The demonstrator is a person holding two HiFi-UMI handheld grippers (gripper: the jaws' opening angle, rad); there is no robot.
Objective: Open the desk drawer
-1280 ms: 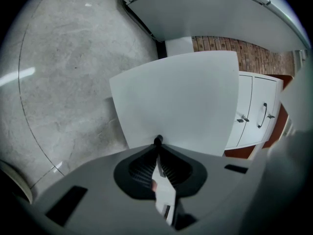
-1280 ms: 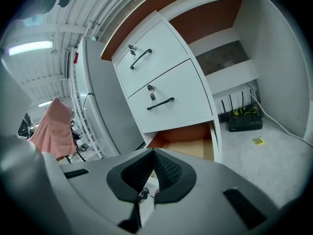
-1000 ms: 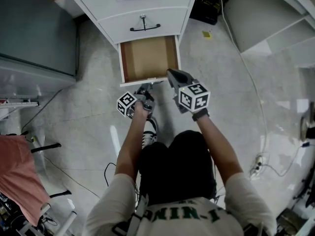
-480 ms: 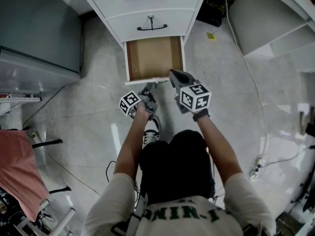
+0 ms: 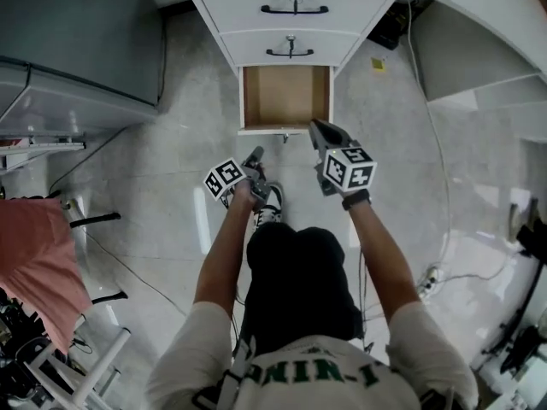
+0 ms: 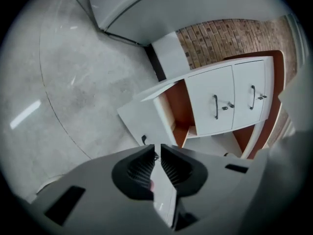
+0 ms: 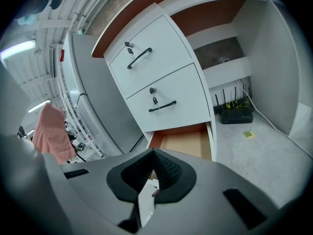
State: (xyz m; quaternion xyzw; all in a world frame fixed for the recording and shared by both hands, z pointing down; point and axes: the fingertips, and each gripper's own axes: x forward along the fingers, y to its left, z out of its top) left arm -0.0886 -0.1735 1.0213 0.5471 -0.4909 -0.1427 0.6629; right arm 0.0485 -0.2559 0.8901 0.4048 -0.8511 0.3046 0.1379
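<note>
One open drawer [image 5: 285, 97] lies close beyond left gripper's [image 5: 255, 155] just-parted jaws.

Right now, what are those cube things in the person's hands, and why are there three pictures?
They are hand-held grabbing tools. A person holds a left gripper and a right gripper, each carrying a black-and-white patterned cube. The top-down picture comes from a camera on the person's head; the other two come from cameras riding on the tools. On the grey speckled floor stands a white cabinet of drawers with black handles. Its bottom drawer, brown wood inside, is pulled out and looks empty. Neither tool holds anything: the left fingers stand slightly apart, the right fingers are together.
</note>
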